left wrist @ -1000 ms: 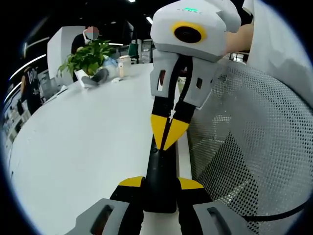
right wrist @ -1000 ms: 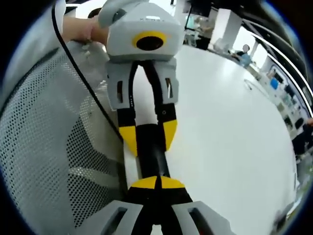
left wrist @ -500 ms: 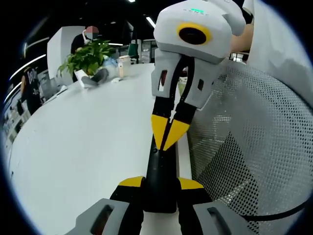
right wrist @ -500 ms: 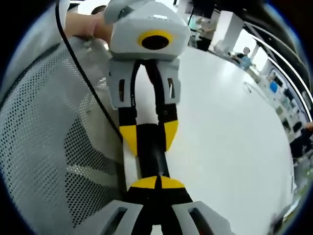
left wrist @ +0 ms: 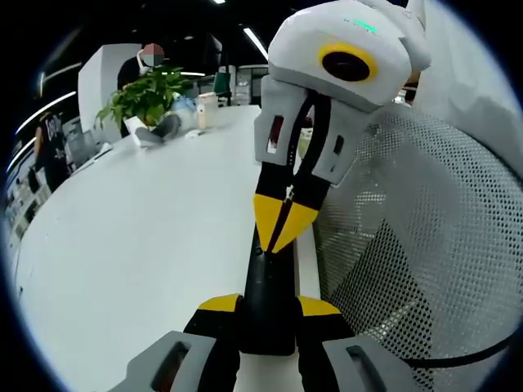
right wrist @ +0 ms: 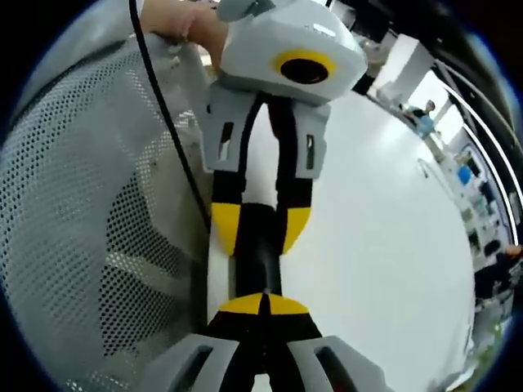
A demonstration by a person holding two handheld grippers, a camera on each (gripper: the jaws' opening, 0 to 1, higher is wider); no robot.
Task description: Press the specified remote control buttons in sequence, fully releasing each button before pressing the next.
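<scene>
A slim black remote [left wrist: 268,286] lies lengthwise at the edge of the white table [left wrist: 131,245]. My left gripper [left wrist: 268,306] is shut on the remote's near end, one yellow tip on each side. My right gripper [left wrist: 282,229] comes down from above, shut, its two yellow tips together on the remote's top face. In the right gripper view the shut right gripper [right wrist: 263,305] rests on the remote [right wrist: 260,261], and the left gripper [right wrist: 261,230] clasps the remote's far end. The buttons are hidden.
A mesh chair back [left wrist: 425,245] [right wrist: 98,229] stands close beside the remote. A potted plant [left wrist: 147,94] and a cup [left wrist: 208,110] stand at the table's far side, with a person behind. A hand [right wrist: 184,16] holds the left gripper.
The right gripper's body has leaned over to the right in the left gripper view, while its tips stay on the same spot of the remote. The left gripper keeps its hold.
</scene>
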